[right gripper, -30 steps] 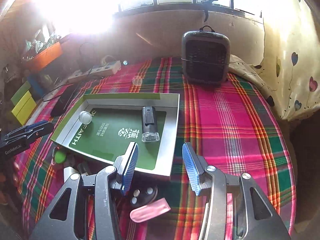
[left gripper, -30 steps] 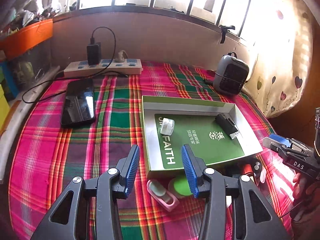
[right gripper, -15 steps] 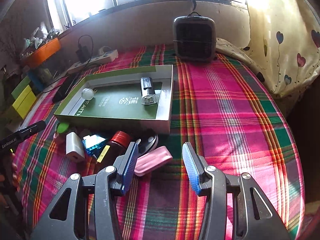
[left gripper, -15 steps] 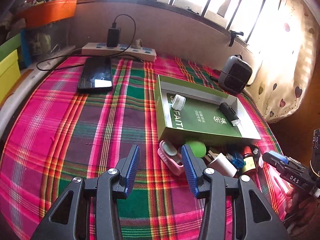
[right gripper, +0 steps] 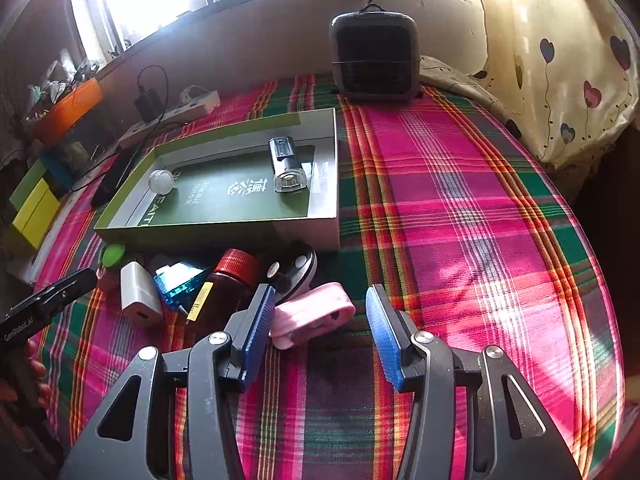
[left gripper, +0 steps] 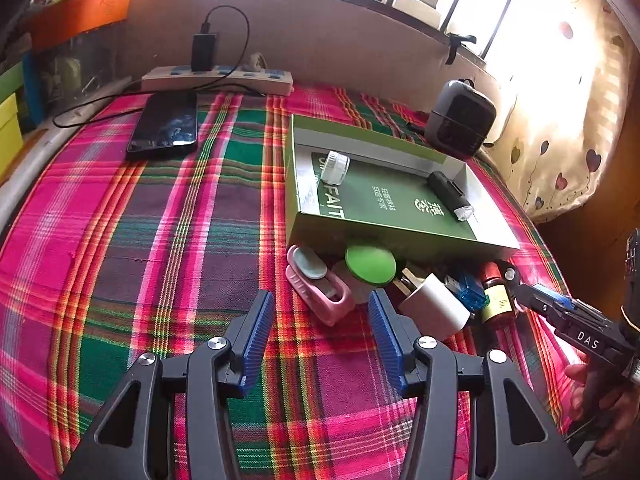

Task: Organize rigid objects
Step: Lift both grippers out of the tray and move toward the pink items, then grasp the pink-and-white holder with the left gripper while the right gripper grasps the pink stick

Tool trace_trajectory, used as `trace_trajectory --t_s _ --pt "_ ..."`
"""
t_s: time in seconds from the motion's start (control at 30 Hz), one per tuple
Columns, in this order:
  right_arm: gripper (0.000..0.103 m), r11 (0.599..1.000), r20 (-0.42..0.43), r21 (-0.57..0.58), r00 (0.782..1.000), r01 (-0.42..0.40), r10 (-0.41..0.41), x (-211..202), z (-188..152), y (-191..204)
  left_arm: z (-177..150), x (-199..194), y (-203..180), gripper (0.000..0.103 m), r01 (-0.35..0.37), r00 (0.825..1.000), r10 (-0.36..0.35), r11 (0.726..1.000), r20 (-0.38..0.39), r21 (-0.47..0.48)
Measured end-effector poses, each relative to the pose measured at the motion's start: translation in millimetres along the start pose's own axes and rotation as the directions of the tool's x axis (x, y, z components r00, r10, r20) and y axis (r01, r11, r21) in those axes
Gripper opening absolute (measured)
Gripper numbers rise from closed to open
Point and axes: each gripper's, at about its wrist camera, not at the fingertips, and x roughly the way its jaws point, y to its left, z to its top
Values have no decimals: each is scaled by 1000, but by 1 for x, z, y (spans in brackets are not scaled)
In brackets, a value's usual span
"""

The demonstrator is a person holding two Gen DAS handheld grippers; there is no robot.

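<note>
Blue-padded jaws of the left gripper had just been widening and stood apart, empty, above the plaid cloth, just short of a pink clip. The right gripper, its jaws likewise just opening and holding nothing, hovered by a pink case. Beyond lay a white charger, a green-lidded jar and a brown bottle, beside the green tray holding a clear jar and a black flashlight.

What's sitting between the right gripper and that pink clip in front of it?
Nothing visible. The right gripper, whose jaws have just been opening, is open, and the pink clip lies on the cloth just ahead of its left finger, with only bare checked cloth between them.
</note>
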Motion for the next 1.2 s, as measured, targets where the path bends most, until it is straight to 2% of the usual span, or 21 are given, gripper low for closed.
trace_trajectory --t_s 0.1,0.3,0.47,0.67,0.97,1.07,1.2 --pt "59 1000 -15 21 1000 -10 10 0 -2 -2 0 3 2 49 -1 1000 1 1000 -4 -10" --pt "59 999 -43 35 999 0 1 9 -4 -4 1 7 5 49 -26 1000 26 1000 -15 -17" --pt "59 998 -48 -5 996 70 -70 7 -9 -8 1 6 12 49 -34 999 34 999 -15 -28" --pt "59 993 -51 -28 992 115 -116 2 -16 -20 2 6 17 49 -59 998 59 998 -16 -28" --pt "59 990 -36 -123 996 75 -80 9 -14 -8 3 9 17 49 -56 998 55 998 -28 -25" --pt "59 989 -31 -131 996 74 -78 11 -13 -7 8 12 14 49 -48 998 47 998 -33 -40" --pt "59 989 -31 -132 997 72 -77 12 -11 -7 10 19 5 49 -70 997 70 998 -43 -8"
